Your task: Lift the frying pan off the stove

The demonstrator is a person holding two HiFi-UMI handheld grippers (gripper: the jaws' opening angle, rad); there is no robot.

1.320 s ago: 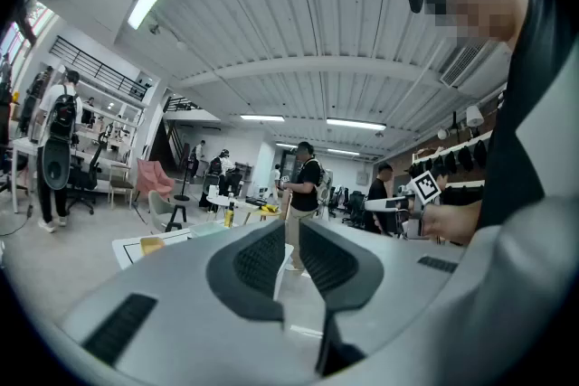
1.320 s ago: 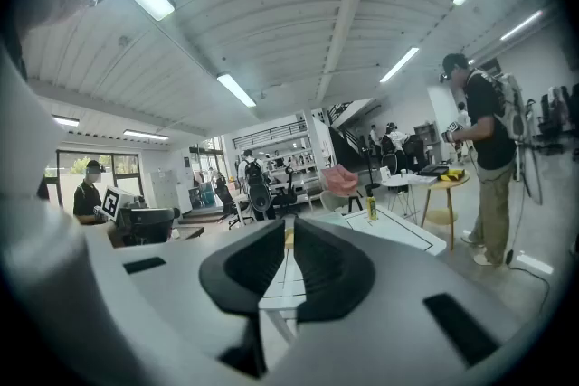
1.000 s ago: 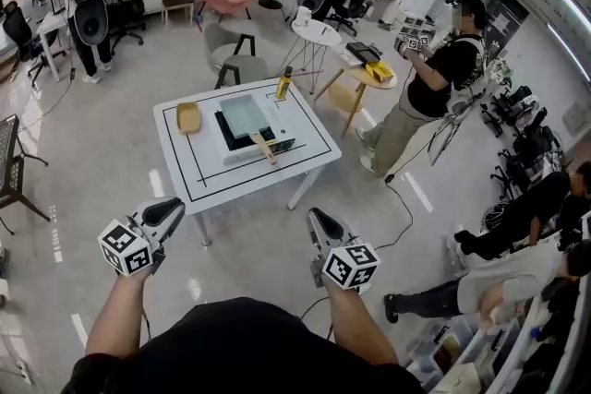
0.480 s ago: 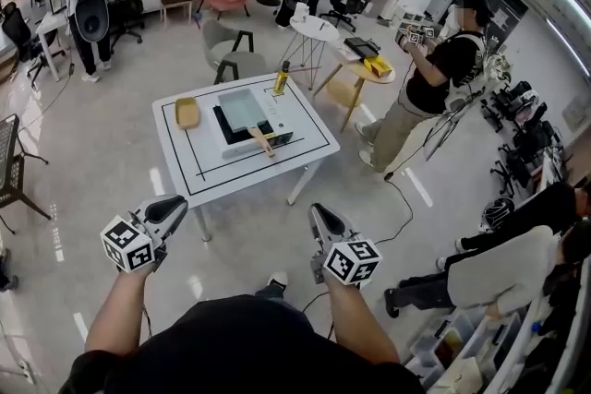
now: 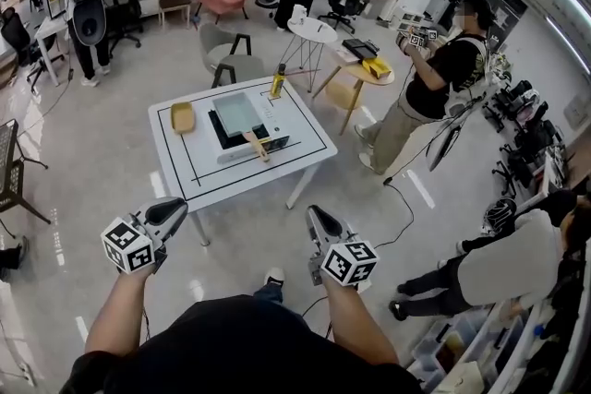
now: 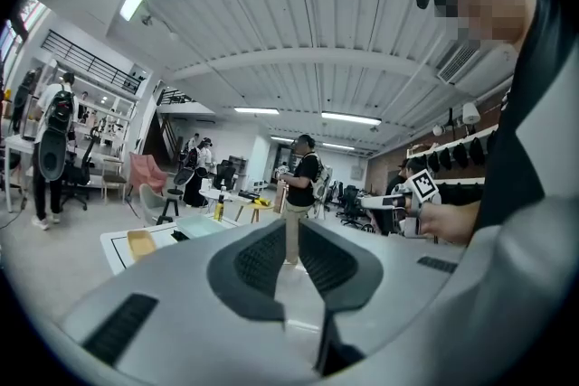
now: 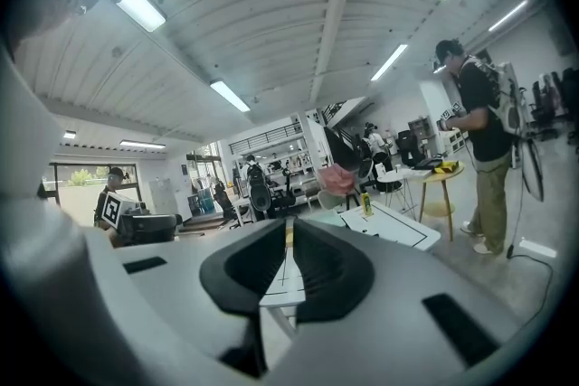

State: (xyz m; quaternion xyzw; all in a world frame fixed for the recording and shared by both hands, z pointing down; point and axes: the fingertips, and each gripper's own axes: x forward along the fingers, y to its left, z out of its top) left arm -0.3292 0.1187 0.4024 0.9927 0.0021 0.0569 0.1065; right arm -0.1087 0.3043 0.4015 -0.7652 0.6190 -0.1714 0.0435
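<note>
The frying pan (image 5: 237, 113), a pale rectangular one, sits on the black stove (image 5: 222, 132) near the middle of the white table (image 5: 305, 138), and its wooden handle (image 5: 255, 146) points back toward us. On the same tabletop we see a small yellow dish (image 5: 183, 116) just left of the stove and a yellow bottle (image 5: 277, 82) standing upright near the far edge. We stand well back from the table, with open floor between it and us. Our left gripper (image 5: 175, 204) and right gripper (image 5: 313, 214) are both held out in front, aimed roughly at the table and far from the pan. In each gripper view the jaws are drawn together with nothing between the pads. Beyond the table on the right, another person (image 5: 434, 83) in a black top stands holding a marked device.
</note>
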